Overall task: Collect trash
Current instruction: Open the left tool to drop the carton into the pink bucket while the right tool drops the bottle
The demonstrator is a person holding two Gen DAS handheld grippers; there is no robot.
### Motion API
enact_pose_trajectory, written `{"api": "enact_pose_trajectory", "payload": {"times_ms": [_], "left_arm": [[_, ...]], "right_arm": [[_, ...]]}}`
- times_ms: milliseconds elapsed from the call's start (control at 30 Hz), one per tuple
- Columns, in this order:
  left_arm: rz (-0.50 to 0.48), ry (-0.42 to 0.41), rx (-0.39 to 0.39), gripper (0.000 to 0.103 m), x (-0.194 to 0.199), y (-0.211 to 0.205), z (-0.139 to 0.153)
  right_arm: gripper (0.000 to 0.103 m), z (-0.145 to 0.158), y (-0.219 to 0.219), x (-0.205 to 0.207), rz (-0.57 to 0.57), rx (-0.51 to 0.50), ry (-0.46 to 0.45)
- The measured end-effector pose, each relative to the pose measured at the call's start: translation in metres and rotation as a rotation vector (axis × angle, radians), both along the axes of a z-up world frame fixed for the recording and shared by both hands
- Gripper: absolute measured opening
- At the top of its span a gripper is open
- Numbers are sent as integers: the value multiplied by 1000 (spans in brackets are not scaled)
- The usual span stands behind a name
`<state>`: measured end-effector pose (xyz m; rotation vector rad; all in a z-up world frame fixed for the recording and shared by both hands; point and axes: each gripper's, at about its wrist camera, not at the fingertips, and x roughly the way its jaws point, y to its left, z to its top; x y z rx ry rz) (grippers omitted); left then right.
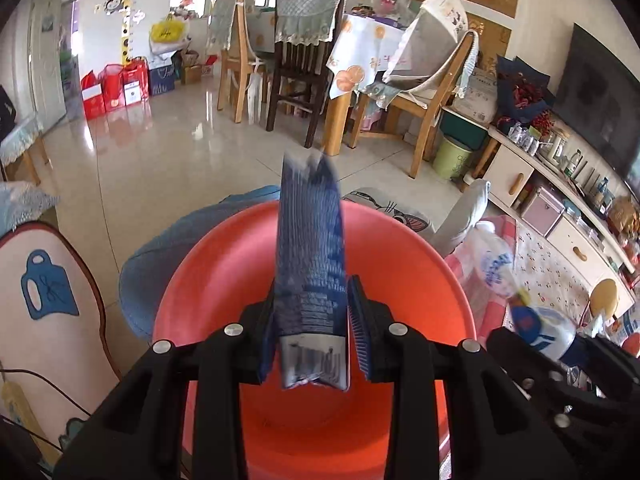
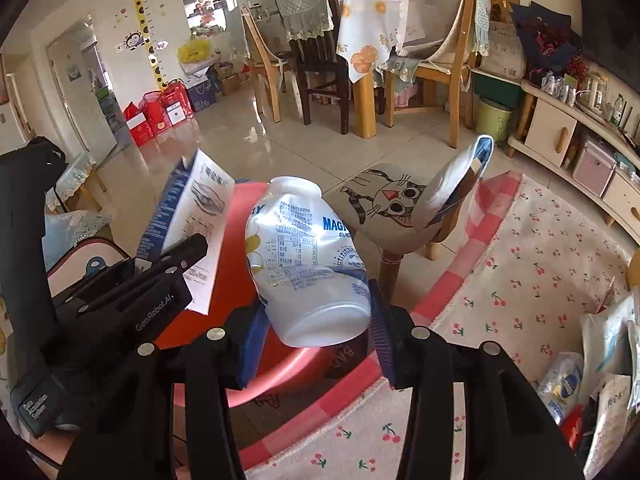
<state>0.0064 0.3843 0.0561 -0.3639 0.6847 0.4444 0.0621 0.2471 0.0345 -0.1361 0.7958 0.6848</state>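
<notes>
Holding a flattened blue carton upright over the red basin, my left gripper has its jaws narrowed onto the carton's lower end, though the right pad looks barely apart from it and the carton is blurred. My right gripper clamps a crumpled white plastic bottle by its base, poised just beside the basin's rim, above the cherry-print rug.

Neither piece has reached the basin yet. Its visible interior shows bare red plastic with no trash in it, so I judge the collecting is at an early stage. More remains: bottles and packets lie at the rug's right edge, well apart from the basin. A green bin stands by the cabinet; its contents are hidden from me.
</notes>
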Motion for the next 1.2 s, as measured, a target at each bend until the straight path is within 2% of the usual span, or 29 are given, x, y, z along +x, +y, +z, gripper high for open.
{"api": "enact_pose_trajectory", "payload": {"times_ms": [100, 167, 300, 433, 600, 767, 1200], "left_arm": [[13, 8, -20, 50, 1, 6, -4], [28, 14, -24, 55, 1, 8, -5], [42, -12, -14, 71, -1, 5, -2], [24, -26, 57, 83, 1, -9, 4], [-35, -56, 159, 92, 5, -36, 18], [-86, -75, 303, 98, 8, -71, 26], [-203, -133, 393, 99, 11, -132, 35]], "right_arm": [[48, -9, 10, 3, 12, -12, 16], [48, -12, 10, 5, 15, 3, 24], [70, -13, -3, 0, -26, 24, 3], [82, -11, -23, -10, -80, 12, -29], [88, -9, -53, -32, -152, -19, -96], [89, -10, -86, -49, -226, -34, -136], [90, -23, -162, -91, -378, -89, -145]]}}
